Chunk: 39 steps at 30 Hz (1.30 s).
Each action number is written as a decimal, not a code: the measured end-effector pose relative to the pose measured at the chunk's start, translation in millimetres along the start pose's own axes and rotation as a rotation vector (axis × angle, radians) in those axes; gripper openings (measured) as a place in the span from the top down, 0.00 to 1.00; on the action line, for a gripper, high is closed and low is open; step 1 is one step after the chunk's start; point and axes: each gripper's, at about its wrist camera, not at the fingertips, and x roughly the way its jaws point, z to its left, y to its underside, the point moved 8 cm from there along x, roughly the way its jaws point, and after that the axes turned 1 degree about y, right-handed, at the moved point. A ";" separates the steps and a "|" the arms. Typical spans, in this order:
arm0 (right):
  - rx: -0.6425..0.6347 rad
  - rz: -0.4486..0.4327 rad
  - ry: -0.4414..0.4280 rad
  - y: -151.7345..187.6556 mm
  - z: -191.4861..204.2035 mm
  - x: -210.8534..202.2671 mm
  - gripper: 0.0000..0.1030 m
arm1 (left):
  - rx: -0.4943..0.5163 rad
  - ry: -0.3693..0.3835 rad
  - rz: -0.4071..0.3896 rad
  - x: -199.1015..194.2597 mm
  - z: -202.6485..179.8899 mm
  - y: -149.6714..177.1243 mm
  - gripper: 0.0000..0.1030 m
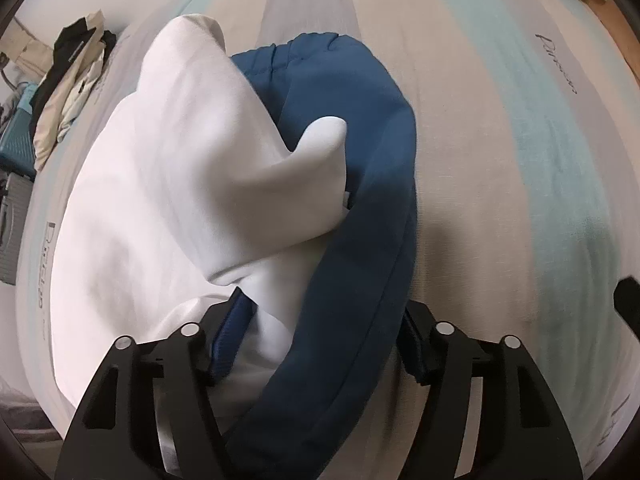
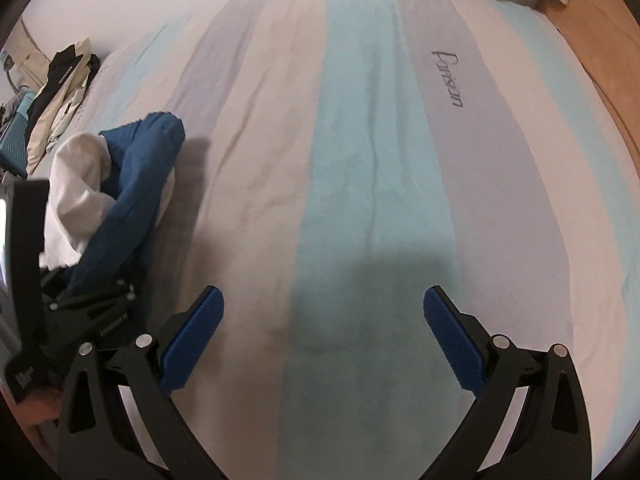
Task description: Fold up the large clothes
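Note:
A blue and white garment (image 1: 224, 184) lies bunched on the striped bed sheet (image 1: 500, 140). In the left wrist view my left gripper (image 1: 320, 332) has its jaws spread wide, with the garment's blue band and white cloth lying between the fingers. In the right wrist view the same garment (image 2: 120, 184) is at the far left, draped over the left gripper's body (image 2: 92, 304). My right gripper (image 2: 324, 320) is open and empty above the bare sheet (image 2: 360, 160), well right of the garment.
A pile of beige and black clothes (image 1: 68, 80) lies at the bed's far left edge, beside a teal box (image 1: 16, 140). Wooden floor (image 2: 600, 60) borders the bed on the right. The sheet carries printed lettering (image 2: 450, 78).

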 end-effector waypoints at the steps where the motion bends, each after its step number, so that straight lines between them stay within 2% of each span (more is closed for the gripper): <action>1: 0.003 0.003 -0.001 2.4 -2.5 0.6 0.07 | -0.008 0.004 0.005 -0.9 -0.7 0.6 0.34; 7: 0.027 0.006 0.003 11.7 -16.7 -0.7 0.07 | -0.023 0.058 0.016 -17.0 -3.5 0.0 0.20; 12: 0.041 0.007 0.014 17.4 -28.0 -5.5 0.07 | -0.033 0.108 0.053 -28.0 -7.4 2.6 0.17; 19: 0.037 0.002 0.008 21.4 -24.5 -12.0 0.07 | -0.015 0.153 0.068 -46.3 -11.4 10.8 0.16; 27: 0.048 -0.014 -0.009 25.9 -16.6 -26.5 0.07 | 0.014 0.207 0.039 -76.4 -10.6 15.6 0.06; 30: 0.038 -0.017 -0.014 27.5 -8.7 -32.3 0.07 | 0.025 0.233 0.027 -89.2 -5.1 19.7 0.06; 33: 0.024 -0.016 -0.020 26.8 4.9 -35.9 0.07 | 0.015 0.251 0.016 -98.1 16.1 21.6 0.06; 39: -0.018 -0.015 -0.054 15.8 53.0 -39.7 0.07 | 0.034 0.233 -0.010 -102.8 85.7 10.5 0.06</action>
